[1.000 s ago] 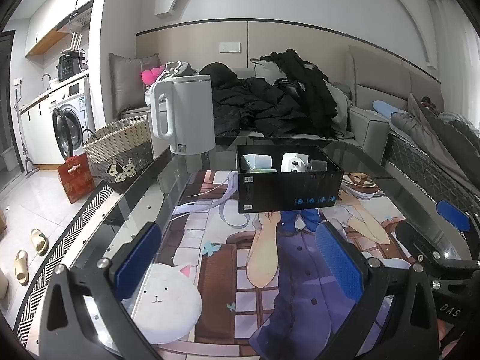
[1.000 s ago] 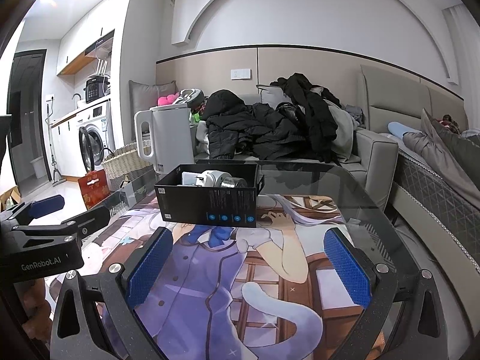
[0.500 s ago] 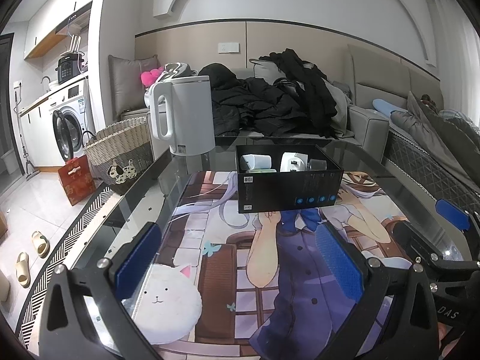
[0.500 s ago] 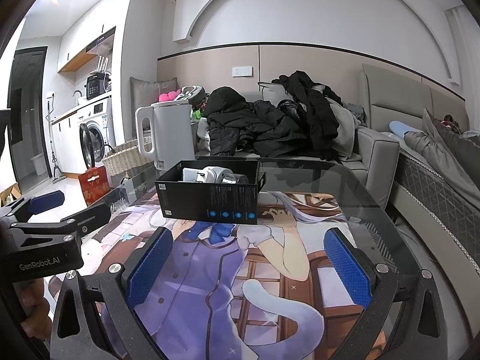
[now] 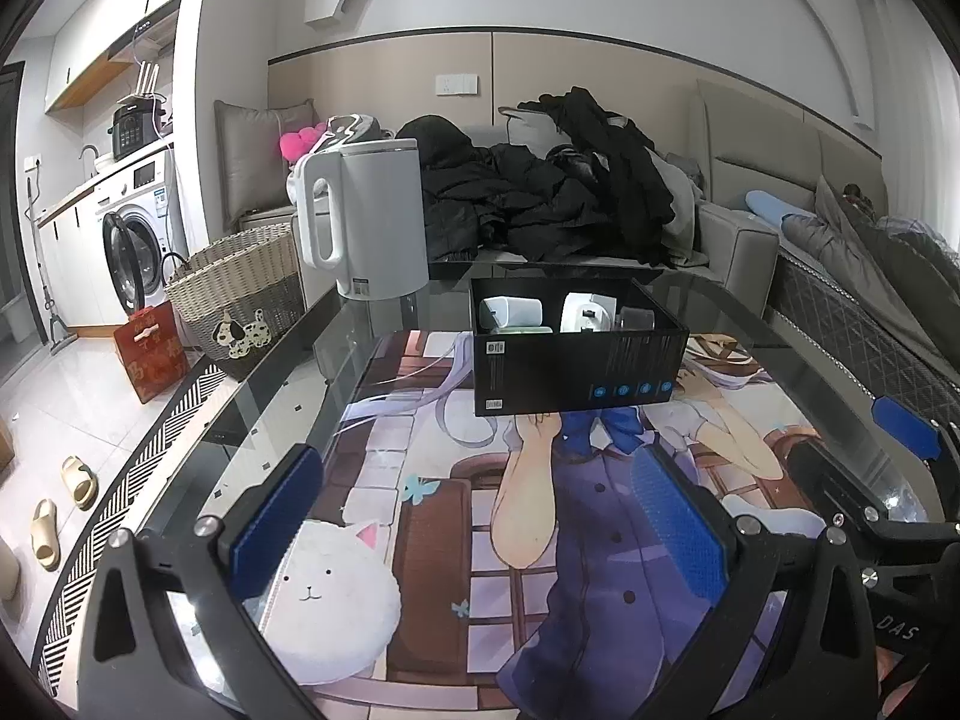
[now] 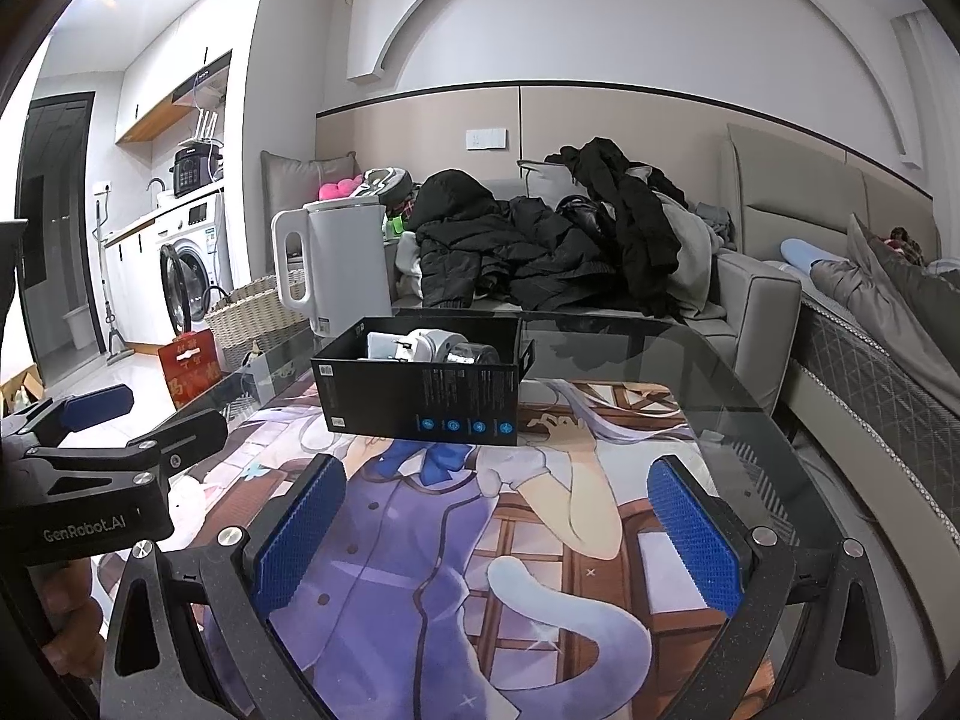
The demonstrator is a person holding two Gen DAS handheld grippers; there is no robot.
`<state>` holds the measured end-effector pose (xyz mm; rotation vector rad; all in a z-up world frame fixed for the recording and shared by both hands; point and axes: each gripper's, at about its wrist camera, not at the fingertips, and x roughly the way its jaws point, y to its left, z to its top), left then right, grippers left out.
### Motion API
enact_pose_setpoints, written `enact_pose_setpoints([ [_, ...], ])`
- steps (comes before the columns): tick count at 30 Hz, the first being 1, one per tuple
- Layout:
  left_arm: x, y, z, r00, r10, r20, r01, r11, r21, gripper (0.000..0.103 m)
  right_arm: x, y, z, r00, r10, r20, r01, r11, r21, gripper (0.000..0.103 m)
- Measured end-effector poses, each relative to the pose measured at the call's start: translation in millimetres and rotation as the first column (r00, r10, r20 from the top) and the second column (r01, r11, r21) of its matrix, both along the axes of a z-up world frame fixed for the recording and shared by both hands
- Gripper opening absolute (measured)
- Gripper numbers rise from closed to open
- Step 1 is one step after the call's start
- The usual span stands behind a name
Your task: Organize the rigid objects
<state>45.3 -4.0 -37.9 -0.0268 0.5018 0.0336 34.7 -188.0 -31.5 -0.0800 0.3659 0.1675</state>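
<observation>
Glass worktop w/ rounded edge carries a printed anime mat under both grippers; sofa behind is heaped w/ dark jackets. Left gripper hovers low over the mat, level, pointing at the box, blue ribbed pads spread wide, nothing between them. Right gripper sits in a similar pose just beside it, also spread wide and empty; its black frame and one blue pad show at the right edge of the left wrist view, and the left one's body shows at the left edge of the right wrist view.

Black cardboard box, open-topped, rectangular, matte w/ small blue icons on its near side, stands on the mat ahead of both grippers, well apart from the pads. Inside: white plastic adapters and a darker, shiny cylindrical piece; exact type can't be told. White smooth kettle w/ loop handle stands upright on the glass, left-rear of the box. Woven wicker basket sits on the floor beyond.
</observation>
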Motion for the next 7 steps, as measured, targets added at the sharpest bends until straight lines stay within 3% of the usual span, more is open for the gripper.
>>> enact_pose_setpoints([
  [7,1.3,1.0,-0.6,1.0,0.004,-0.014,-0.005,1.0,-0.012,0.103,1.6,-0.5,-0.2,1.0,0.001,-0.002,-0.001,1.0,0.0,0.103],
])
